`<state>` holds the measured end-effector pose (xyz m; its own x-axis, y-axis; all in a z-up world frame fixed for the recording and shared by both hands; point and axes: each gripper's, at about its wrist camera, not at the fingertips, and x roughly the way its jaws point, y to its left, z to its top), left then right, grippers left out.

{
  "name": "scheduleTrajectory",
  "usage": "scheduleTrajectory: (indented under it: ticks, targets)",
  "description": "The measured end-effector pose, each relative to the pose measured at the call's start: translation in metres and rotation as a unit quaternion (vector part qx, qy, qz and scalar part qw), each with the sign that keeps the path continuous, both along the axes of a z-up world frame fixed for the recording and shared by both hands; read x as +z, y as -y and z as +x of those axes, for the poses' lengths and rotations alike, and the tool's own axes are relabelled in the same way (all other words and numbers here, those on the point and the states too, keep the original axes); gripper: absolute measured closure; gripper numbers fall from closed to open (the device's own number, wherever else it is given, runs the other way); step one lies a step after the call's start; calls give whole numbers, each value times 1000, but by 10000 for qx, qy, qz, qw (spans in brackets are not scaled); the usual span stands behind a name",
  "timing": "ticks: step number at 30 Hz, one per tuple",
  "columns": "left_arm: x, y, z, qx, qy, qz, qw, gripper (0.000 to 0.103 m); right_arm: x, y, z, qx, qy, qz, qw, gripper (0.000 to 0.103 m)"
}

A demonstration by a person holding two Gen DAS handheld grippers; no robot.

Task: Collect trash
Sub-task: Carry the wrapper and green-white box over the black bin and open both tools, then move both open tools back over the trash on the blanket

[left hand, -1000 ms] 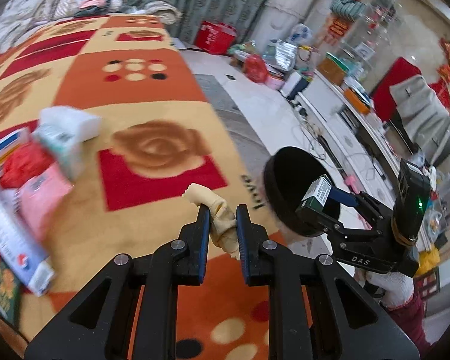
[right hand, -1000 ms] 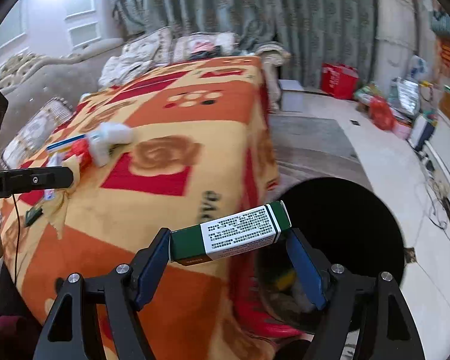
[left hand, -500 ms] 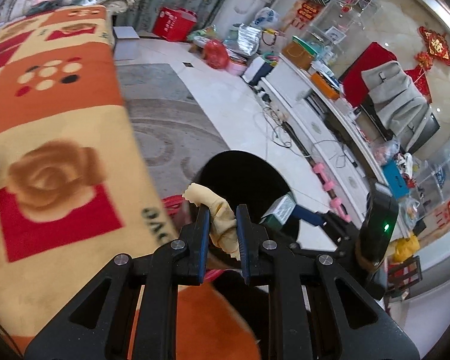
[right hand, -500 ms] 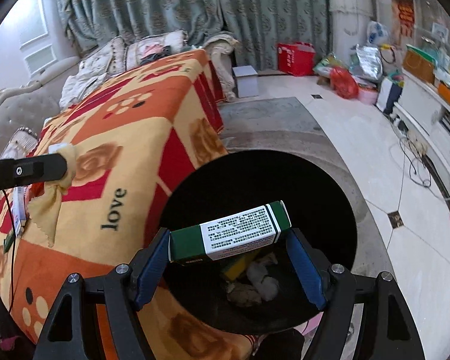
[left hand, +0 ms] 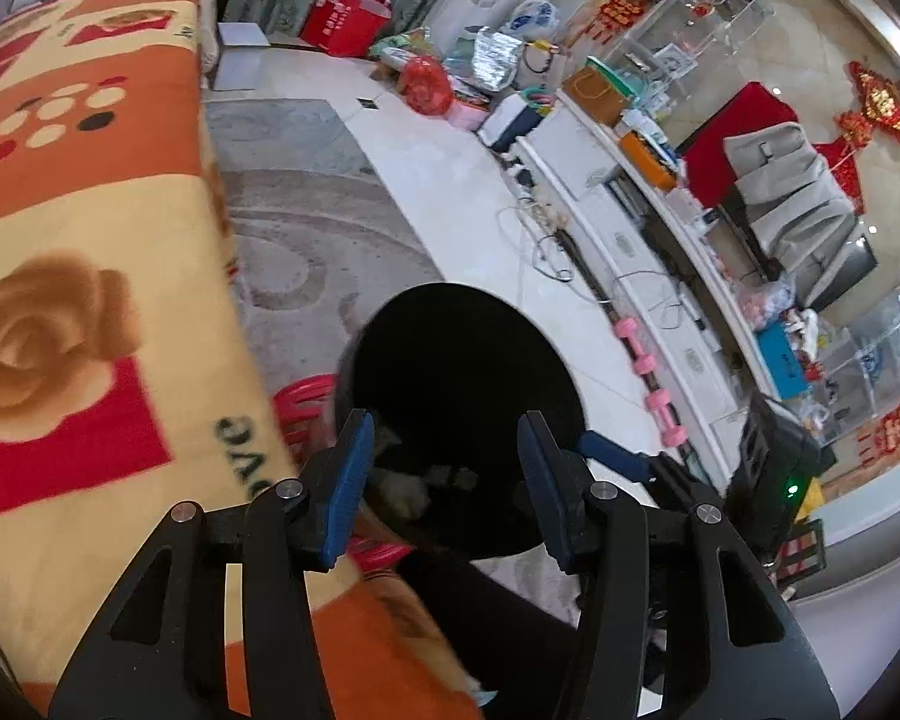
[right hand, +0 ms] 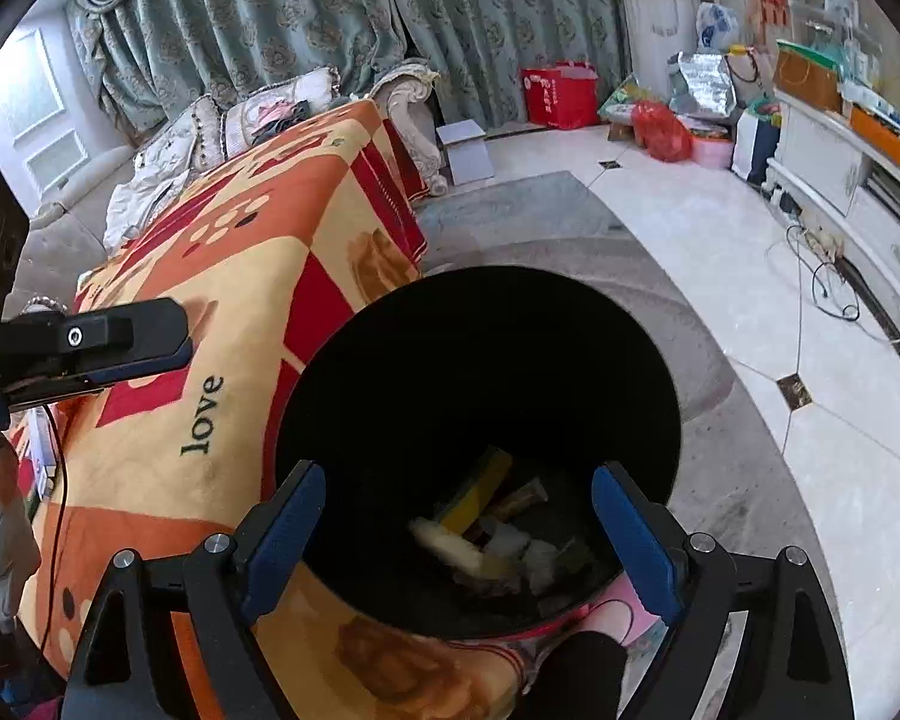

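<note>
A soft, fuzzy blanket point(right hand: 258, 276) covers the table. It has orange, red and cream squares, brown roses and the word "love" on it. Right beside its edge stands a round black bin point(right hand: 480, 324) with smooth, dark walls. The floor point(right hand: 720, 228) around it is shiny pale tile, with a grey patterned rug point(left hand: 306, 228) under the bin.

Down in the bin lies a small heap of trash point(right hand: 492, 534). There is a flat yellow piece, some pale crumpled bits and a long cream lump. It is dim in there, so the pieces are hard to tell apart.

The left gripper point(left hand: 444, 480) hangs over the bin. Its 2 black arms end in blue pads. The pads are moving apart and nothing is between them. In its view the bin looks like a dark oval, with pale scraps point(left hand: 408, 489) low inside.

The right gripper point(right hand: 459, 534) also hangs over the bin mouth. Its blue pads are spreading wider, and nothing is between them either.

A red plastic basket point(left hand: 303, 414) peeks out beside the bin. Pink dumbbells point(left hand: 648, 372) lie on the tiles.
</note>
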<state>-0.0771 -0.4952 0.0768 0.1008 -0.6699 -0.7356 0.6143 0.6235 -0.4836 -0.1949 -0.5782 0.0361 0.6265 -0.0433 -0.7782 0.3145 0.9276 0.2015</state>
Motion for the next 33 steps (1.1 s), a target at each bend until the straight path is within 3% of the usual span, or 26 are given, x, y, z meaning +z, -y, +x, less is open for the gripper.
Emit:
scheduleTrajectory:
  ticks: [8,16,33]
  targets:
    - [5,-50,-8,475,618,492,9957,55,3,-30,4,194,69,-78,9998,14]
    - [6,-100,-17,870,986,857,9876,55,18,-66,11,461,176,-135,9987,14]
    - [5,-215,-31,1688,1062,1192,9726,55,25,-183,52,1562,195,-216,9873,14]
